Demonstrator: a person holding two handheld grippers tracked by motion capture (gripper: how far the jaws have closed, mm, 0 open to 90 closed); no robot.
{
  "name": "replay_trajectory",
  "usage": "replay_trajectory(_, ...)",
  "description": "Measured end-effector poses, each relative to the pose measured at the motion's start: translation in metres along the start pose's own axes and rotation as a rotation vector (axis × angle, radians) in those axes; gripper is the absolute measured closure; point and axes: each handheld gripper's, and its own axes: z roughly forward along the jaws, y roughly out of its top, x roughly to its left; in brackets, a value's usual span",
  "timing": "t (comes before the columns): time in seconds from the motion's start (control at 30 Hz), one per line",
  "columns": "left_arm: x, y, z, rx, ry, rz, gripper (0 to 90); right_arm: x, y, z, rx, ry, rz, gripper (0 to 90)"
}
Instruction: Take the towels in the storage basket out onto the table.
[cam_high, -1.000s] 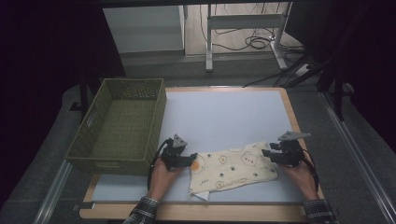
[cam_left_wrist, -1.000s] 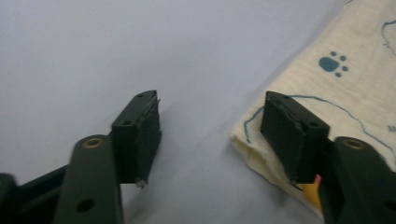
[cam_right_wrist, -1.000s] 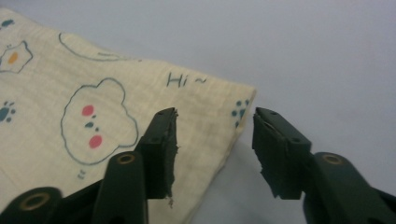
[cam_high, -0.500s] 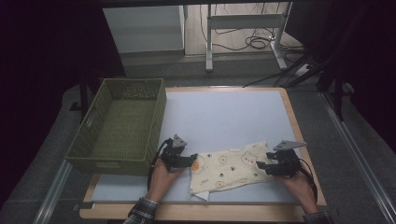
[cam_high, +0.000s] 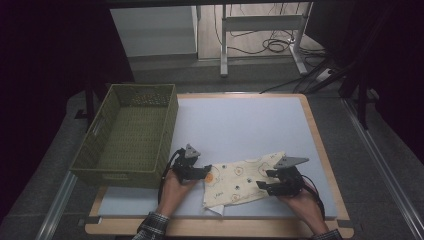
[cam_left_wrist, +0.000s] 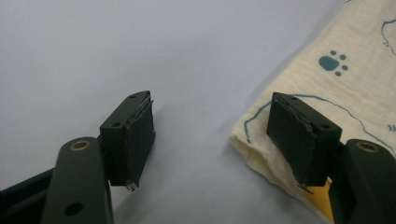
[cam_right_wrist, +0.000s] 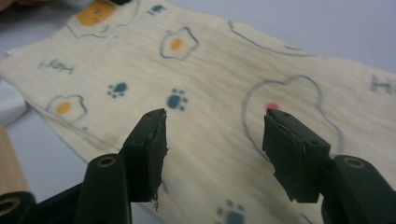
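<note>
1. A person's two hands come in over the table's near edge, each holding a black two-jaw gripper; a plaid cuff shows at the left wrist.
2. The cloth (cam_high: 243, 179) lies flat near the near edge of the table (cam_high: 240, 120), right of centre, stretching between the two grippers, its far right corner pointing toward the table's right edge.
3. The right gripper (cam_right_wrist: 212, 133) hovers over the cloth's right part with jaws set moderately wide. They have just been closing a little, and nothing is pinched between them; in the right gripper view the fabric lies beneath and beyond both fingertips.
4. The left gripper (cam_left_wrist: 212, 128) sits at the cloth's left end with jaws apart. One finger (cam_left_wrist: 299, 133) is over the folded corner of the cloth; the other stands over bare table just beside it. The pads do not press on the fabric.
5. The cloth is soft, cream-coloured, finely crinkled woven fabric, printed with fried eggs, teal paw prints and small lettering.
6. The table top is a smooth, pale blue-grey sheet framed by a light wooden border.
7. Farther off, at the table's left edge, stands an olive-green woven basket (cam_high: 170, 120), rectangular with a handle slot in its side.
</note>
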Motion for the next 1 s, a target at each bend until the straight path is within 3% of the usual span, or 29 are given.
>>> replay_trajectory(0.2, 0.0, 0.0, 0.0, 0.0, 0.0, 0.0, 31.8, 0.022, 0.008, 0.011, -0.006, 0.049, -0.046, 55.0)
replay_trajectory(0.4, 0.0, 0.0, 0.0, 0.001, 0.0, 0.0, 31.8, 0.047, 0.018, 0.025, 0.005, 0.137, -0.093, 64.9)
replay_trajectory(0.67, 0.0, 0.0, 0.0, 0.0, -0.002, -0.004, 31.8, 0.086, 0.032, 0.049, 0.04, 0.242, -0.164, 65.1)
replay_trajectory(0.9, 0.0, 0.0, 0.0, 0.0, -0.002, -0.006, 31.8, 0.115, 0.04, 0.069, 0.063, 0.289, -0.225, 63.4)
replay_trajectory(1.0, 0.0, 0.0, 0.0, -0.001, -0.001, -0.007, 31.8, 0.127, 0.04, 0.078, 0.09, 0.268, -0.27, 58.8)
